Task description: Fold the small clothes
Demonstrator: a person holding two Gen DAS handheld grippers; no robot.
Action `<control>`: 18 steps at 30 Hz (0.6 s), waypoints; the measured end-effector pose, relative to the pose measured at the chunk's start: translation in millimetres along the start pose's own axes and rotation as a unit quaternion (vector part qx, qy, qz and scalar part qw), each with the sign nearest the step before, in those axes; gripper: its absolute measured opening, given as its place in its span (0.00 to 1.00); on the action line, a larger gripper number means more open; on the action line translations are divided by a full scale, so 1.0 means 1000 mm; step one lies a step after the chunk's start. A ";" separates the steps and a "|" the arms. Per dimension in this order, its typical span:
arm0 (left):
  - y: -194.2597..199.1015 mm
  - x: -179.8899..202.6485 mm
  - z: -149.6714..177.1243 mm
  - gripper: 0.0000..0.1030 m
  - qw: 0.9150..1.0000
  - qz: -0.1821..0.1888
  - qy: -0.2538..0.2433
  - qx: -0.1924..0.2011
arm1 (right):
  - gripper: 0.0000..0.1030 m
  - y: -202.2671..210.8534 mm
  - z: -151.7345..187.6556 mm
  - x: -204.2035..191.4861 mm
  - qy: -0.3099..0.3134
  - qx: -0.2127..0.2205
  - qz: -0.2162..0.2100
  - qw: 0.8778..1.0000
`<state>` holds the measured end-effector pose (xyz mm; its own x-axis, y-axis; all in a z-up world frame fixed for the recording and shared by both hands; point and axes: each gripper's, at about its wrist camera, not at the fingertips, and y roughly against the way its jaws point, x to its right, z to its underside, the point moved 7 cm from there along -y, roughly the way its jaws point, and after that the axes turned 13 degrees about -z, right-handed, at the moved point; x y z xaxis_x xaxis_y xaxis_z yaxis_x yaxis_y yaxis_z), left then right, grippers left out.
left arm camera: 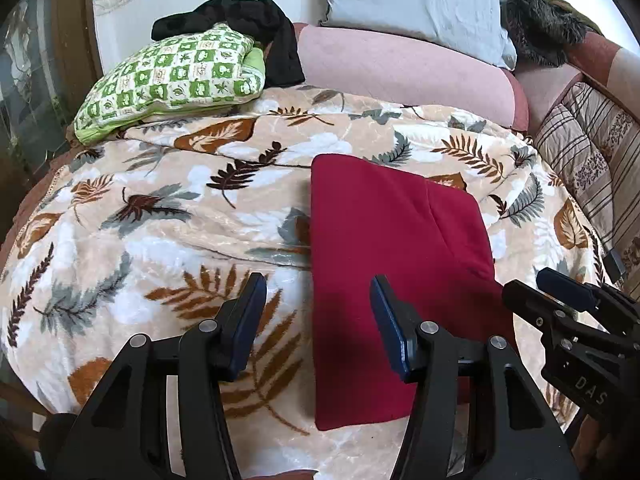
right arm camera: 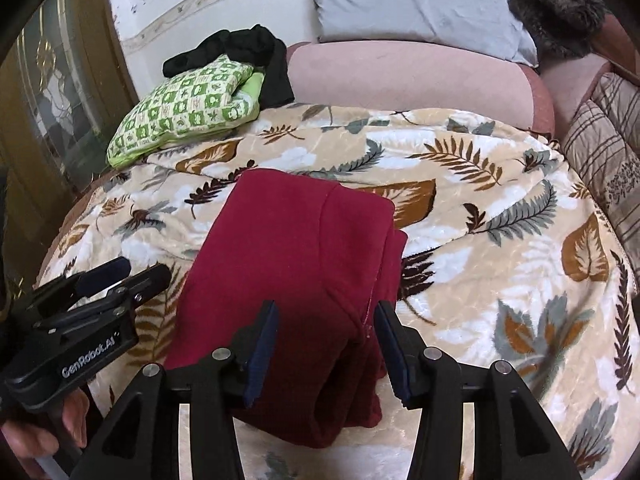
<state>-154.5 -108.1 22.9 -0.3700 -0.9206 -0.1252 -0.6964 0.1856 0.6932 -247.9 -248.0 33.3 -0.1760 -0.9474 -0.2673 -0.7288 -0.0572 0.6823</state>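
One red garment [left arm camera: 384, 264], folded, lies flat on leaf-print blanket [left arm camera: 160, 216]. Your two grippers: left gripper [left arm camera: 318, 306] spread, straddling garment's left edge; right gripper [right arm camera: 326, 336] spread over its near right corner, nothing pinched. Behind: one green checked pillow [left arm camera: 172, 80], one black cloth [left arm camera: 256, 24], one grey cushion [left arm camera: 416, 4]. Readable: "GenRobot.AI", "DAS".

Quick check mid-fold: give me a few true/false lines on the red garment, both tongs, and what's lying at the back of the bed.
1. The red garment lies folded on the leaf-print blanket. True.
2. The left tongs are clamped on it. False: open, holding nothing.
3. The right tongs are open. True.
4. A black garment lies on the grey pillow. False: it drapes behind the green checked pillow.
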 end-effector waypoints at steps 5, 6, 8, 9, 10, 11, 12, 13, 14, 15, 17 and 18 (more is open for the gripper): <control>0.004 -0.004 0.001 0.52 1.000 -0.004 0.000 0.006 | 0.48 -0.002 0.000 -0.008 0.000 -0.001 -0.003 1.000; 0.005 -0.005 0.001 0.52 1.000 -0.005 -0.001 0.006 | 0.48 -0.003 0.000 -0.009 0.002 -0.001 -0.002 1.000; 0.007 -0.006 0.000 0.52 1.000 -0.005 -0.002 0.010 | 0.49 -0.003 0.000 -0.011 0.003 -0.001 -0.002 1.000; 0.007 -0.007 0.000 0.52 1.000 -0.006 -0.002 0.011 | 0.49 -0.004 0.000 -0.012 0.003 -0.001 -0.002 1.000; 0.007 -0.007 0.000 0.52 1.000 -0.007 -0.001 0.012 | 0.49 -0.004 0.000 -0.012 0.003 -0.001 -0.002 1.000; 0.007 -0.007 0.000 0.52 1.000 -0.006 -0.001 0.011 | 0.50 -0.005 0.000 -0.012 0.002 -0.002 -0.001 1.000; 0.007 -0.007 0.000 0.52 1.000 -0.006 -0.002 0.011 | 0.50 -0.005 0.000 -0.013 0.002 -0.003 -0.001 1.000; 0.007 -0.007 0.000 0.52 1.000 -0.008 -0.001 0.011 | 0.51 -0.005 0.000 -0.014 0.002 -0.004 -0.001 1.000; 0.007 -0.007 0.000 0.52 1.000 -0.009 -0.001 0.011 | 0.51 -0.006 0.000 -0.014 0.002 -0.006 0.000 1.000; 0.007 -0.007 0.000 0.52 1.000 -0.009 -0.002 0.011 | 0.52 -0.006 0.001 -0.015 0.003 -0.006 0.000 1.000; 0.007 -0.006 0.001 0.52 1.000 -0.009 -0.002 0.011 | 0.52 -0.006 0.001 -0.015 0.002 -0.006 0.001 1.000; 0.007 -0.006 0.001 0.52 1.000 -0.010 -0.002 0.011 | 0.53 -0.007 0.001 -0.015 0.001 -0.006 0.000 1.000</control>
<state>-158.0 -101.0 28.0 -0.3589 -0.9225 -0.1419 -0.7175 0.1754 0.6741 -241.0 -232.8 32.1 -0.1748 -0.9483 -0.2648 -0.7207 -0.0600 0.6907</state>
